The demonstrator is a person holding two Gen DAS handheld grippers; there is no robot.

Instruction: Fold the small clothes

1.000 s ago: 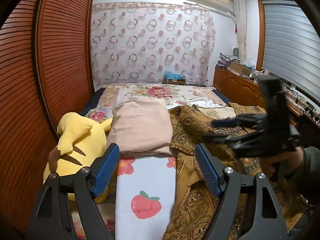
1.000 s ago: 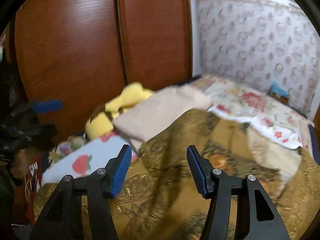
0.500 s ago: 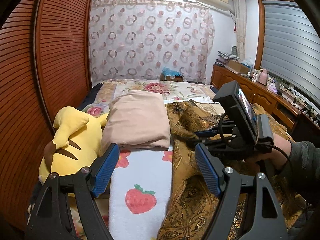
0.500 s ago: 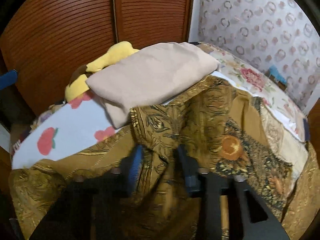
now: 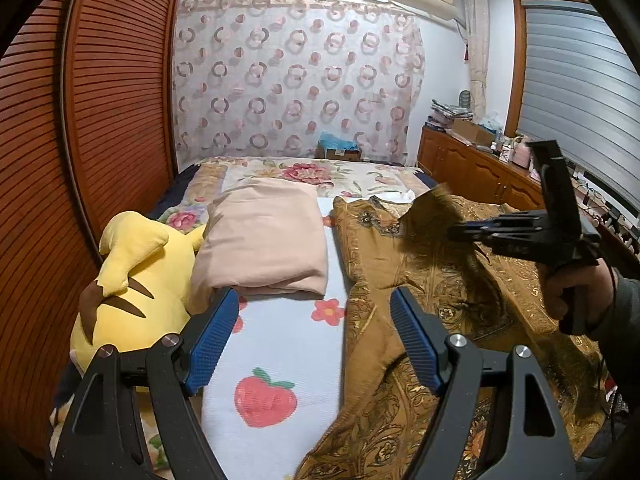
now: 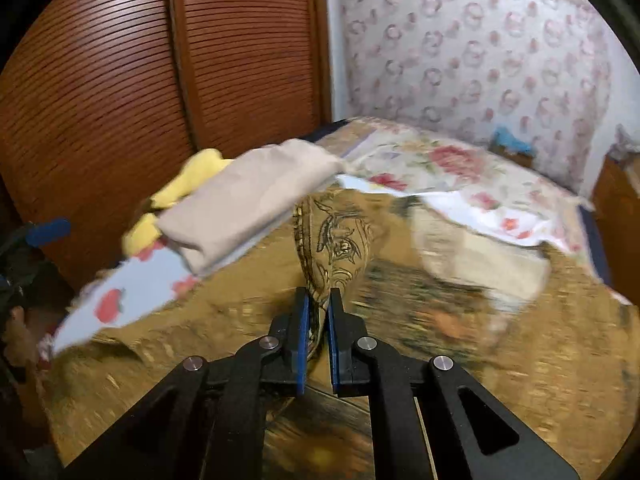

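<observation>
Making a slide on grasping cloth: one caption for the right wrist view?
Right gripper shut on a raised fold of the brown patterned garment over the bed.

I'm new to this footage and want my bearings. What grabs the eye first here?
The right tongs are pinched shut on a lifted fold of the gold patterned garment spread across the bed. Left of it lie a folded beige cloth and a yellow Pikachu plush; the left tongs hang open.

Even indoor light; right wrist view motion-blurred, fisheye edges dark.
</observation>
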